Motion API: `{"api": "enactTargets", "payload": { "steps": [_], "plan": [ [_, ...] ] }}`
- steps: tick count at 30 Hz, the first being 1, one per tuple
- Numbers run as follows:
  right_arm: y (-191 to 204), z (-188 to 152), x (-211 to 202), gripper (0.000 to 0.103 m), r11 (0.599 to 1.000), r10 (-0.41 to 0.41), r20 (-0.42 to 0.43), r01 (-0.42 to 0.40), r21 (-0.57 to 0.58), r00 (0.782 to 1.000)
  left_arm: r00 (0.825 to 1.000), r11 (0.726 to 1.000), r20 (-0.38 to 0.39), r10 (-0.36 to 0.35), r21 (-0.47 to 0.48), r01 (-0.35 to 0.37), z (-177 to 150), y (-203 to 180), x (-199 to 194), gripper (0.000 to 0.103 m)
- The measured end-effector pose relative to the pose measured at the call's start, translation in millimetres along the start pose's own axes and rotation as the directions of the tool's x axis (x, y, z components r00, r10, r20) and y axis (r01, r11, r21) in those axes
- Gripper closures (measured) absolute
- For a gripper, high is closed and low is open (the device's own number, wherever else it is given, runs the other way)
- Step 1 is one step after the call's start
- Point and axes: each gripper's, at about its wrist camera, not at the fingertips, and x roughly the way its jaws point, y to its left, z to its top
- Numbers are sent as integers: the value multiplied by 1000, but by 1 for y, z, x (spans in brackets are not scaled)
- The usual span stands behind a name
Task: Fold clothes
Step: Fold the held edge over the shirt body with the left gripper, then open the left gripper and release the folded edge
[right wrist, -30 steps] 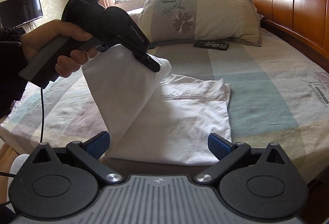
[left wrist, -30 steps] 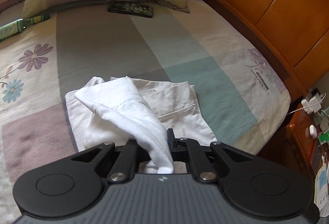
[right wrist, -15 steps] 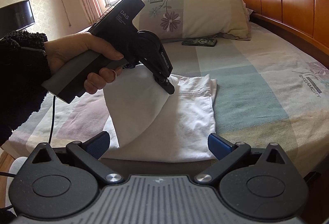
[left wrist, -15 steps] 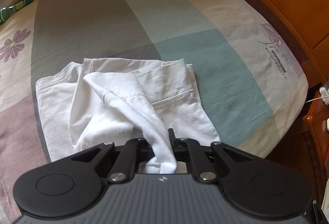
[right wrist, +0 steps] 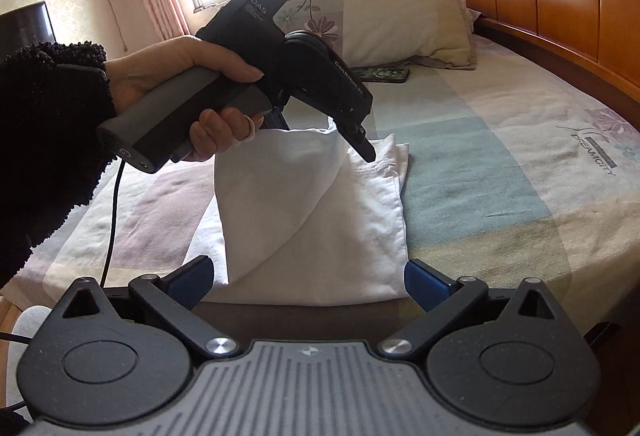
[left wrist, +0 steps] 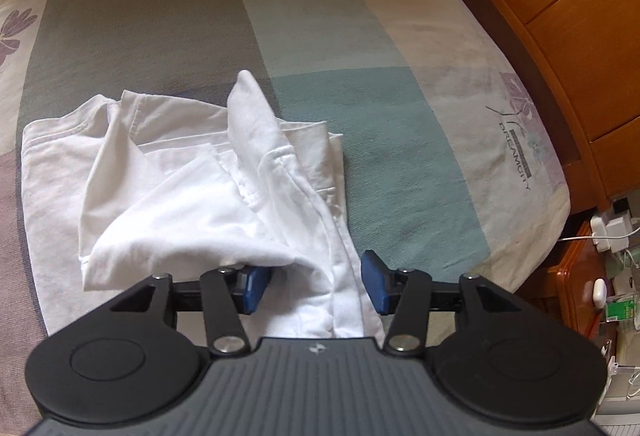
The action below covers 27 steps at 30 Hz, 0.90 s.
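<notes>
My left claw (left wrist: 314,286) hangs spread wide over the white garment (left wrist: 192,192), gripping nothing, cloth draped loosely between its pads. My right claw (right wrist: 308,282) gapes empty at the garment's near edge on the bed (right wrist: 500,172).

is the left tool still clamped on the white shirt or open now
Open. The left tool has its blue pads spread apart, with the white shirt lying loose between them; its raised flap has not yet dropped flat.
</notes>
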Motion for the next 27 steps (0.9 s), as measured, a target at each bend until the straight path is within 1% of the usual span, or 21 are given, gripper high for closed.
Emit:
{"api": "enactTargets", "payload": {
  "steps": [2,7,9,11,14,16,19,22,24,27],
  "plan": [
    [0,0,-1,0,1000,-1,0,1,0,1000,1000,1000,18,-20,11,20,0,-2,-7,47],
    [2,2,0,0,1000,-3,-1,3,-6,1000,996,997,62,-71,39,69,1,-6,-24,45],
    [2,1,-1,0,1000,-1,-2,1,-9,1000,993,995,79,-92,51,88,1,-8,-31,41],
    [2,1,-2,0,1000,-3,-2,3,-10,1000,990,993,96,-105,69,99,0,-8,-37,40],
    [1,0,-3,0,1000,2,-2,-2,-4,1000,990,988,124,-73,147,54,-12,-3,-45,38],
    [-3,0,-3,0,1000,10,-4,-10,7,1000,989,979,141,-46,206,16,-26,5,-49,36],
    [-8,-1,-4,0,999,30,-2,-30,33,1000,989,969,149,-12,246,-25,-46,21,-47,35],
    [-13,-2,-5,0,997,66,15,-67,46,998,987,964,157,21,257,-62,-61,38,-40,35],
    [-14,1,-5,0,995,92,46,-93,36,995,985,968,164,44,236,-83,-72,51,-35,35],
    [-22,9,5,1,991,129,88,-131,21,988,976,969,208,57,223,-105,-91,64,-32,35]
  ]
}}
